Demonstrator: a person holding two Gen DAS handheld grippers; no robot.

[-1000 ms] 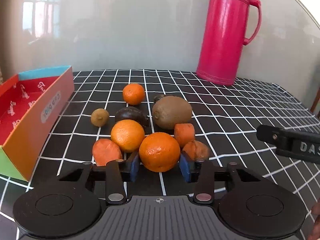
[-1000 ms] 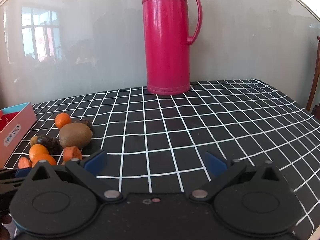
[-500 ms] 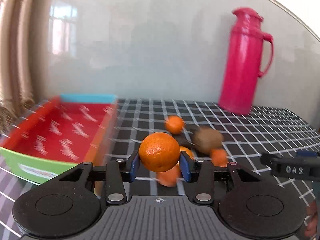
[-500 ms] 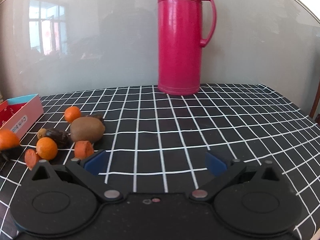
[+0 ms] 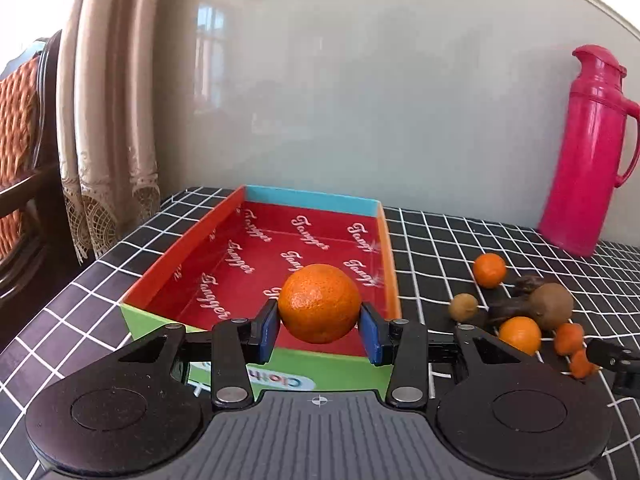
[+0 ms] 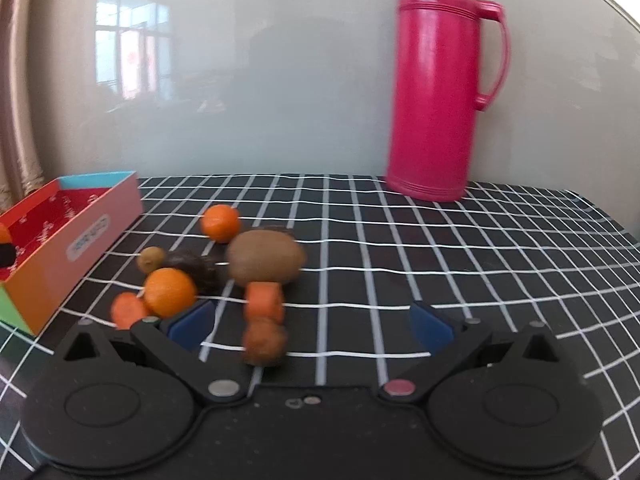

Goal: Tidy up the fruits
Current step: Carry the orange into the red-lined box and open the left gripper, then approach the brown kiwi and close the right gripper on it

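Note:
My left gripper (image 5: 319,326) is shut on a large orange tangerine (image 5: 319,303), held in the air over the near end of the red-lined cardboard box (image 5: 264,252). The other fruit lies in a cluster on the black checked tablecloth: a kiwi (image 6: 265,257), two smaller tangerines (image 6: 169,292) (image 6: 220,222), a dark fruit (image 6: 192,266), a small brown fruit (image 6: 150,259) and orange carrot-like pieces (image 6: 264,302). My right gripper (image 6: 312,326) stands open just in front of that cluster, nothing between its blue pads (image 6: 431,326).
A tall pink thermos (image 6: 436,88) stands at the back against the grey wall. The box (image 6: 60,236) sits left of the fruit. In the left wrist view a curtain (image 5: 108,120) and a wooden chair (image 5: 20,168) are beyond the table's left edge.
My left gripper lifted the tangerine off the table and carried it left, over the box. My right gripper swung left and closer, toward the fruit cluster.

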